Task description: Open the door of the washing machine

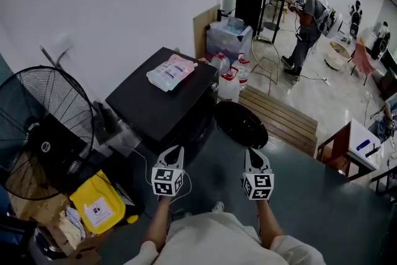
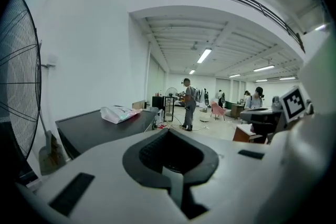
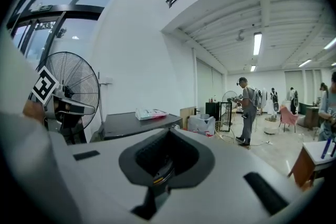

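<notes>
Black washing machine (image 1: 149,105) sits just ahead, round door (image 1: 240,125) swung open near our right gripper (image 1: 250,152). We hold left gripper (image 1: 176,149) alongside, jaws together on both, nothing gripped.

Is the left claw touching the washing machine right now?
Apart: the left gripper view shows the washing machine standing well beyond the left claw.

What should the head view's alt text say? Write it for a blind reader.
Seen from above, a black washing machine stands with its round door swung open, a plastic pouch lying on its top. The left gripper and right gripper, both shut and empty, are held apart in front of it; a floor fan stands at left.
</notes>
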`<state>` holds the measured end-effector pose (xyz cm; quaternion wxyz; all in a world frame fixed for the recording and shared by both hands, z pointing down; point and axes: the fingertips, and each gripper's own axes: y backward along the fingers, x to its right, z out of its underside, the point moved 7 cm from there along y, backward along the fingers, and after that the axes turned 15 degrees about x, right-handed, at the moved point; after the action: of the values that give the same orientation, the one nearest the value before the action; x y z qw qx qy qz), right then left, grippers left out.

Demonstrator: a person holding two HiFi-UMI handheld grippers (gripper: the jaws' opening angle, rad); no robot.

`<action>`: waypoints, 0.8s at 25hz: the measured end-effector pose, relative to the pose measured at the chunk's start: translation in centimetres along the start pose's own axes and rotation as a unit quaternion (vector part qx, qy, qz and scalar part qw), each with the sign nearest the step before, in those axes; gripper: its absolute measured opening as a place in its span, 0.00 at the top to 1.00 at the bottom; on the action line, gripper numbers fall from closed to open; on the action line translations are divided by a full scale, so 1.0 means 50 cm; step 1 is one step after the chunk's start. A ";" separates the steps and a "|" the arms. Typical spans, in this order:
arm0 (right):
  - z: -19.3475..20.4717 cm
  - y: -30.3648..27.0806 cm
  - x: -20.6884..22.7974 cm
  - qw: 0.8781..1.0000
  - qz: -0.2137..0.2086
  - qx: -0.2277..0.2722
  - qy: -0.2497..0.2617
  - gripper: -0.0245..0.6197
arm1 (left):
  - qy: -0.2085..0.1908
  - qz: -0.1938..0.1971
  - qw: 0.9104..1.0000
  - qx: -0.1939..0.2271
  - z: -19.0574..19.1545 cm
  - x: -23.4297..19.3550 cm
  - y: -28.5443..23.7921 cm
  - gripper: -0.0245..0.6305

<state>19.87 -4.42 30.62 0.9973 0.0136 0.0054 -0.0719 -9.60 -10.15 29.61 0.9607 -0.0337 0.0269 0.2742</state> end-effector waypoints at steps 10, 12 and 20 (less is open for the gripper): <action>-0.015 0.043 0.002 1.000 0.014 0.002 0.001 0.96 | 0.006 -0.003 1.000 0.003 -0.004 0.006 0.039 0.95; -0.016 0.046 -0.002 1.000 0.012 0.004 0.003 0.96 | 0.007 -0.004 1.000 0.004 -0.004 0.007 0.044 0.95; -0.019 0.054 -0.017 1.000 0.011 0.001 0.008 0.96 | 0.011 -0.001 1.000 0.003 0.000 0.009 0.057 0.95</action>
<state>19.41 -1.61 29.73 0.9979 0.0156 0.0135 -0.0611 -10.71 -7.52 29.42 0.9608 -0.0335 0.0387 0.2725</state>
